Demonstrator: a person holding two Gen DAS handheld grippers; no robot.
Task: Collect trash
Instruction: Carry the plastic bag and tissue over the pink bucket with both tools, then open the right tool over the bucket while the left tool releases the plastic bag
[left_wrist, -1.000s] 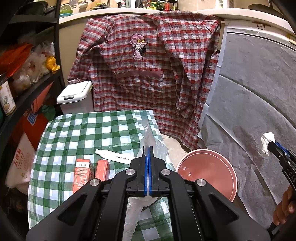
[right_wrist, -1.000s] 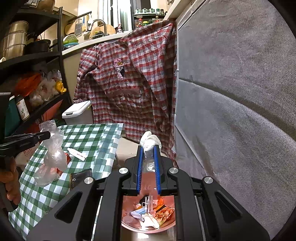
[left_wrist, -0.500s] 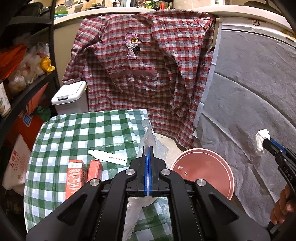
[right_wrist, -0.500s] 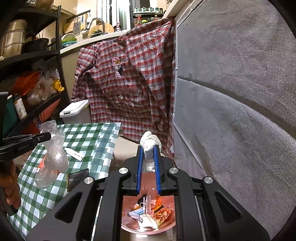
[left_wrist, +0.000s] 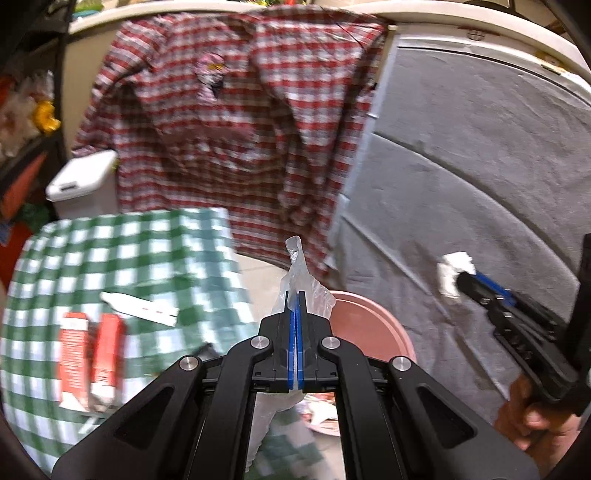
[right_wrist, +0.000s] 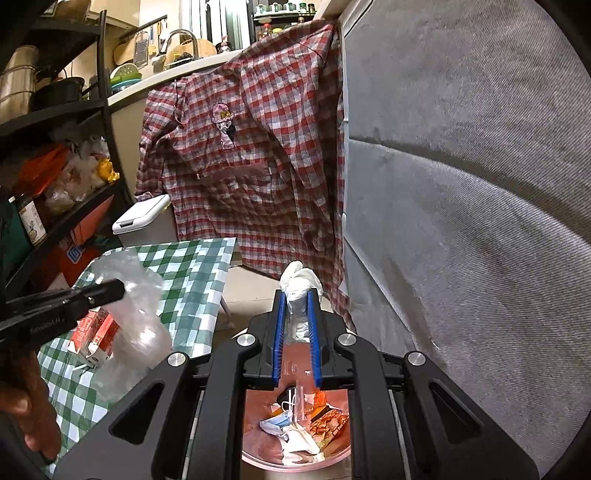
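Observation:
My left gripper (left_wrist: 296, 295) is shut on a crumpled clear plastic bag (left_wrist: 301, 280), which hangs in the air by the table's right edge, next to the pink bin (left_wrist: 373, 325). In the right wrist view that bag (right_wrist: 136, 317) dangles from the left gripper (right_wrist: 118, 290) over the checked cloth. My right gripper (right_wrist: 296, 295) is shut on a white tissue wad (right_wrist: 299, 286) directly above the pink bin (right_wrist: 258, 448), which holds wrappers and paper. From the left wrist view the right gripper (left_wrist: 460, 282) carries the tissue (left_wrist: 452, 271) to the right of the bin.
A green-checked table (left_wrist: 110, 258) holds two red cartons (left_wrist: 90, 354), a white tube (left_wrist: 140, 304) and a dark wrapper (left_wrist: 205, 350). A white lidded bin (right_wrist: 142, 218) stands behind it. A plaid shirt (right_wrist: 255, 155) hangs at the back; grey fabric (right_wrist: 461, 221) fills the right.
My left gripper has swung right with the plastic bag, nearer the pink bin, and its view is blurred. The right gripper with the tissue has stayed over the bin.

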